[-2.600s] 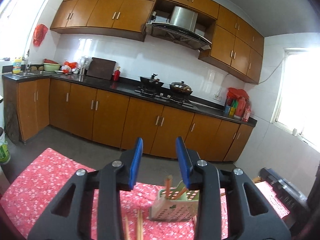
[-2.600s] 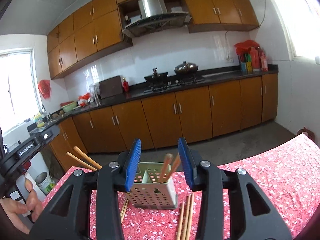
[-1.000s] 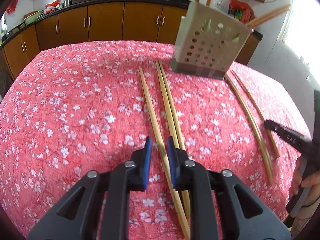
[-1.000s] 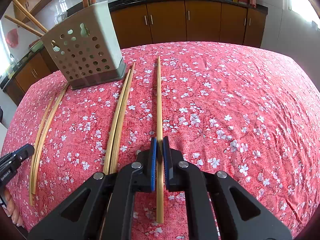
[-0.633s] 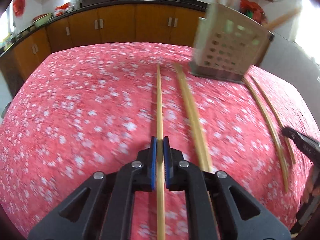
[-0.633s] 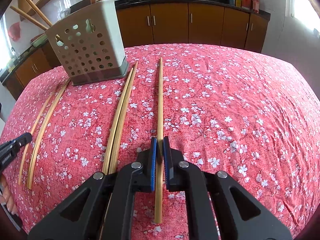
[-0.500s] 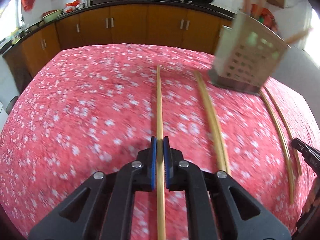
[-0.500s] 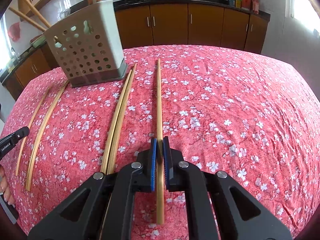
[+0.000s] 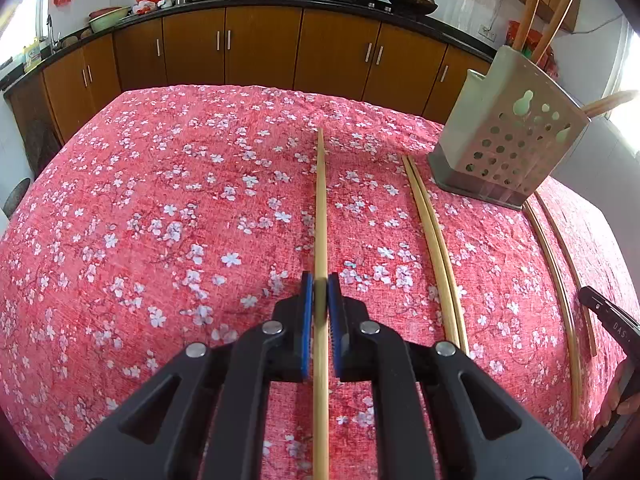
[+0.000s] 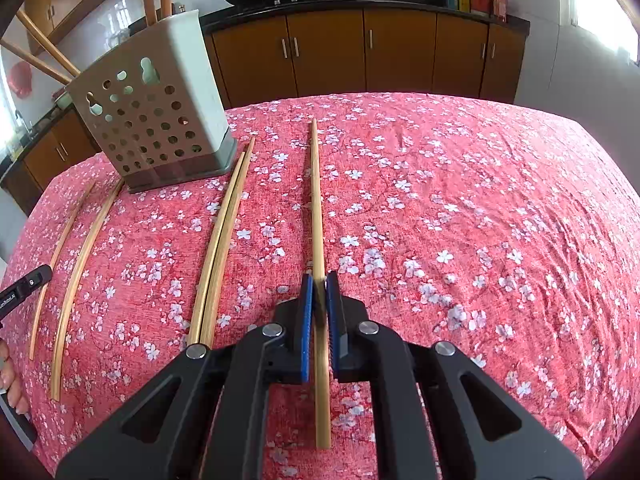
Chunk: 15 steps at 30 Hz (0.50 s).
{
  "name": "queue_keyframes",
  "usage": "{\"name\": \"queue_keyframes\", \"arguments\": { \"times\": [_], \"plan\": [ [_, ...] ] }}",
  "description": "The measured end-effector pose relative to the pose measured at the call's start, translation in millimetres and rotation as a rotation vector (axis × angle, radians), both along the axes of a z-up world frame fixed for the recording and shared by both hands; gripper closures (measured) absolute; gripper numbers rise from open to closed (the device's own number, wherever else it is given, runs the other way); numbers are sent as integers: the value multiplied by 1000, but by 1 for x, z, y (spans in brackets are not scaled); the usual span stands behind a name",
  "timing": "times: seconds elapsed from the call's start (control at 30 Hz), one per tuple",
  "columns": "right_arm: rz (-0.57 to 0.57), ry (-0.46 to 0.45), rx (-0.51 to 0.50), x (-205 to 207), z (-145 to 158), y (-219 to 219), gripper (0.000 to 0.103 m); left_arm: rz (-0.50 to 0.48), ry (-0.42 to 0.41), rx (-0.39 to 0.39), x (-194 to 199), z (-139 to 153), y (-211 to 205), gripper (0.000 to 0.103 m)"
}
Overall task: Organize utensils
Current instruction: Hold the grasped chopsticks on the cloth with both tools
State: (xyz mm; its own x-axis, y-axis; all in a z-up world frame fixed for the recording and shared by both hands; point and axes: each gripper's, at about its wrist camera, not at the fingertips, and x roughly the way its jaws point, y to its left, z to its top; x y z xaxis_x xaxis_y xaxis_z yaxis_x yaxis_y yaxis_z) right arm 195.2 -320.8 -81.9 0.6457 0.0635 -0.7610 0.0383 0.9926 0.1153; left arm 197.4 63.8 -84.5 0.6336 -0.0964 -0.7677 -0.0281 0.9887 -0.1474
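Note:
In the left wrist view my left gripper [image 9: 320,288] is shut on a long bamboo chopstick [image 9: 320,200] that points straight ahead over the red flowered tablecloth [image 9: 160,220]. The perforated grey utensil holder [image 9: 508,140] stands at the far right with chopsticks sticking out of it. In the right wrist view my right gripper [image 10: 319,286] is shut on another chopstick [image 10: 316,200]. There the holder [image 10: 160,120] stands at the far left.
Two chopsticks [image 9: 432,240] lie side by side right of my left gripper, and two more [image 9: 556,264] past the holder. The right wrist view shows one pair [image 10: 224,240] and another pair [image 10: 80,260]. A hand [image 9: 616,400] shows at the right edge. Kitchen cabinets [image 9: 260,44] stand behind.
My left gripper has shut on the single chopstick and carried it left, away from the pair. My right gripper has stayed shut on its chopstick, almost still.

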Motion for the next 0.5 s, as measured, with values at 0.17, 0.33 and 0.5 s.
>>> {"name": "queue_keyframes", "arguments": {
  "times": [0.17, 0.33, 0.5],
  "plan": [
    [-3, -1, -8, -3, 0, 3, 95, 0, 0, 0, 0, 0, 2, 93],
    [-6, -1, -7, -5, 1, 6, 95, 1, 0, -2, 0, 0, 1, 93],
    [-5, -1, -6, -6, 1, 6, 95, 2, 0, -4, -1, 1, 1, 93]
  ]
}}
